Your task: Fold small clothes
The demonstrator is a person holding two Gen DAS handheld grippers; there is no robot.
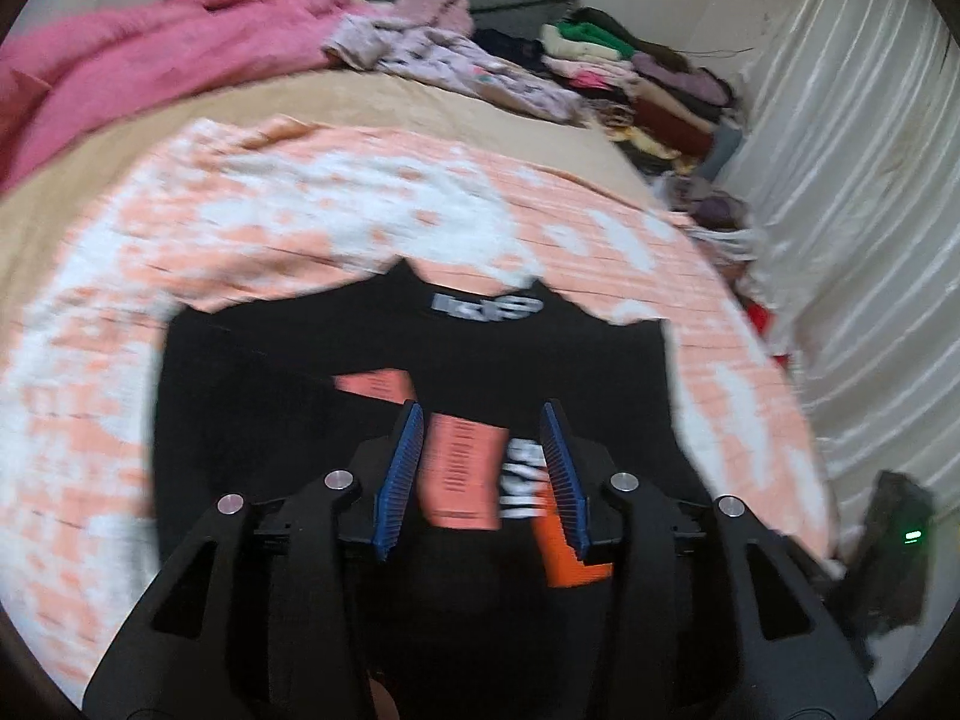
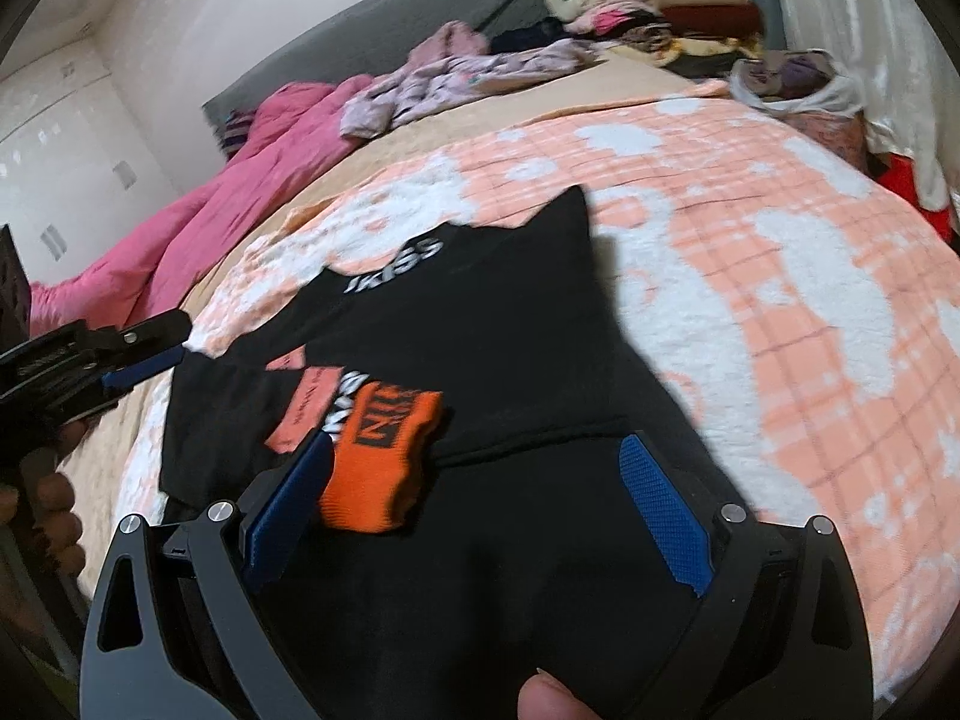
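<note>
Black shirt (image 1: 420, 360) lies flat on the bed (image 1: 90, 192) below both released grippers, left gripper (image 1: 483, 420) and right gripper (image 2: 480, 468), spread for folding.

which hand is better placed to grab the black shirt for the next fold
Right, probably. The right gripper has its jaws wide open directly over the black shirt, near its edge. The left gripper has narrower jaws, over the orange patches.

Two wrist views, close over the bed (image 1: 456, 102)
Both tilt down toward its far edge, sharing the black garment (image 1: 420, 348).
</note>
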